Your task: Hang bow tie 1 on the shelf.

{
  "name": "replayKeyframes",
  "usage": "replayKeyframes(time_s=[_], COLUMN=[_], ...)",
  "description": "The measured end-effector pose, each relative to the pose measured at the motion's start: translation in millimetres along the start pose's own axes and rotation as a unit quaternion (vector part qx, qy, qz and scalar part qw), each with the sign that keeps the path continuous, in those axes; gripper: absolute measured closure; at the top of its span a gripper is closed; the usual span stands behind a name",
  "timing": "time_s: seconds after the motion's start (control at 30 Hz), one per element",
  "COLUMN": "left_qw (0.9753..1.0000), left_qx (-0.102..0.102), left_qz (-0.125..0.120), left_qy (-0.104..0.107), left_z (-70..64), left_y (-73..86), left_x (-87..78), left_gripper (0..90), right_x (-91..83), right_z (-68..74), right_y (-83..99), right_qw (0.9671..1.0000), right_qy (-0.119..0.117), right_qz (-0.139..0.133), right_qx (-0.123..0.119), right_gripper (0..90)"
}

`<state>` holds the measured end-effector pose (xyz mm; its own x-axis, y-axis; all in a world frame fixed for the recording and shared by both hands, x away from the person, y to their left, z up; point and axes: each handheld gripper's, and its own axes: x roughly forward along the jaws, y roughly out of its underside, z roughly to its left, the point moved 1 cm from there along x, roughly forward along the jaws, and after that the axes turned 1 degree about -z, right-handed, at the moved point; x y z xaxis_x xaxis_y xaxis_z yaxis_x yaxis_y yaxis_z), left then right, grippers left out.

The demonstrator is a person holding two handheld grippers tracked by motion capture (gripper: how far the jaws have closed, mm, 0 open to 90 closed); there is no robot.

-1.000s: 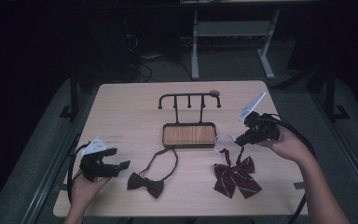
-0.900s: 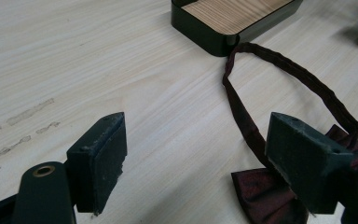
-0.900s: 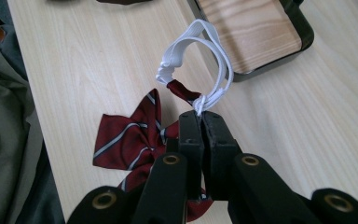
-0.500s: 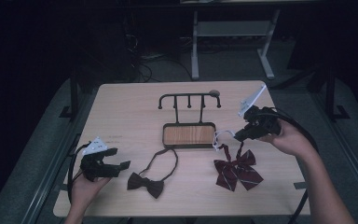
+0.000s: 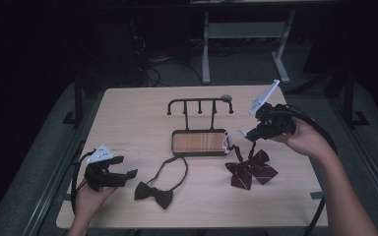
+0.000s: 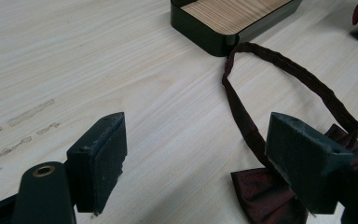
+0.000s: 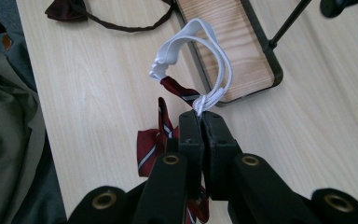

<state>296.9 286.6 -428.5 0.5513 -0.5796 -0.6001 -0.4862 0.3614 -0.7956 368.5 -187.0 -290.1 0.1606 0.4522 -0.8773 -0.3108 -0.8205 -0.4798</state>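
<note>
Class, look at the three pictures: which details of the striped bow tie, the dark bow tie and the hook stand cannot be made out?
- Striped bow tie: right gripper view, lower part hidden behind the right gripper.
- Dark bow tie: left gripper view, knot hidden by a finger of the left gripper and cut off by the bottom edge.
- Hook stand: high view, hook tips too small.

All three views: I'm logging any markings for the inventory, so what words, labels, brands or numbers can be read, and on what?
None: the striped bow tie, dark bow tie, stand and table carry no readable text.
</note>
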Motion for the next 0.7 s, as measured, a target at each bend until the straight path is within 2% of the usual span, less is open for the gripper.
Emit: replayKeyframes(time_s=[0.57, 0.7], left_qw=[1.0000, 1.0000], left_qx=[0.001, 0.000], left_qz=[-0.001, 0.000], left_qy=[0.002, 0.003], left_z=[-0.2, -1.2], left_y=[-0.2, -0.2], left_x=[0.1, 0.4], left_gripper=[20.6, 20.6], right_x=[-8.4, -10.9], right_z=[-6.2, -7.5], right_y=[-23.7, -26.7], right_qw=[0.9999, 0.9999], right_qy=[0.008, 0.007], right_qz=[0.005, -0.005], right_qx=[-0.007, -0.006], right_gripper=[86.7, 86.7])
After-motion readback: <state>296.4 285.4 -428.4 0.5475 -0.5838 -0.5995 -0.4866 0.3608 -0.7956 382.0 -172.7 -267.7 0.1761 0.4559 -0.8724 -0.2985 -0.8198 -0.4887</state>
